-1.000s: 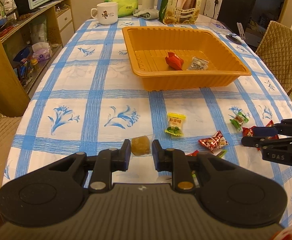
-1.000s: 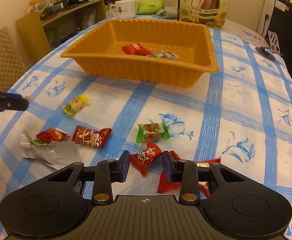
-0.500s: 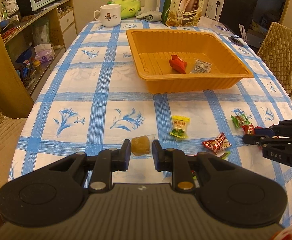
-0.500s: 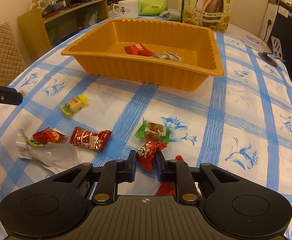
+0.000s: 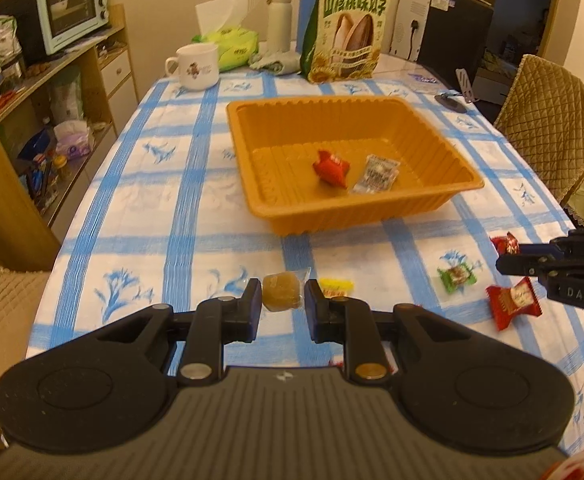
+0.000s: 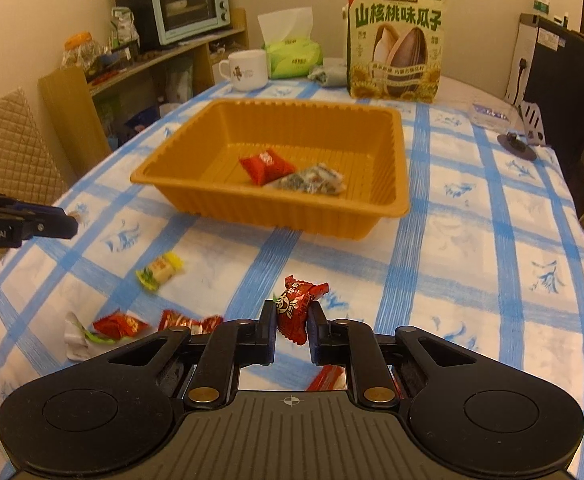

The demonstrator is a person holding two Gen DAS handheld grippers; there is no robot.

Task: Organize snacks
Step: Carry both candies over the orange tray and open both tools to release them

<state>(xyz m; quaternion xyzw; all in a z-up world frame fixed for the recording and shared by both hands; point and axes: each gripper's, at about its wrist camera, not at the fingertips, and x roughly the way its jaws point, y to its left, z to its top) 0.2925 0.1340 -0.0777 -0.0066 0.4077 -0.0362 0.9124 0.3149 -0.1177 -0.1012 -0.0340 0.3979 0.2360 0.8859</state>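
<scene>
Left gripper (image 5: pixel 281 300), nearest in the left wrist view: jaws clenched on an amber candy in clear wrap (image 5: pixel 280 291), which is lifted off the bench (image 5: pixel 151 208), a table under a blue-checked cloth. Right gripper (image 6: pixel 290 322), nearest in the right wrist view: jaws have just been closing and now grasp a dark red wrapped candy (image 6: pixel 296 306), its twisted end standing above the fingertips. Just beneath that gripper another red wrapper (image 6: pixel 328 376) lies on the cloth. To the left lie two more red candies (image 6: pixel 120 325) (image 6: pixel 187 322), the first beside a crumpled white wrapper (image 6: pixel 76 338), and a little farther a yellow candy (image 6: pixel 159 271). In the left wrist view a green candy (image 5: pixel 456 276) lies on the cloth between the two grippers, with a red packet (image 5: pixel 512 300) near it. Mid-bench stands the orange tray (image 6: pixel 332 220), holding a bright red candy (image 6: pixel 265 164) and a clear packet with dark print (image 6: pixel 312 179) side by side, touching or nearly so. Beyond the tray, at the far end of the bench: a white mug (image 6: pixel 247 70), a green tissue pack (image 6: pixel 294 58), a large bag of sunflower seeds (image 6: pixel 396 40) standing upright, and a white flask (image 5: pixel 279 20). Against the left wall, a shelf unit carries a pale green toaster oven (image 6: pixel 189 6). Quilted chairs (image 5: pixel 552 120) stand at the sides of the bench.
</scene>
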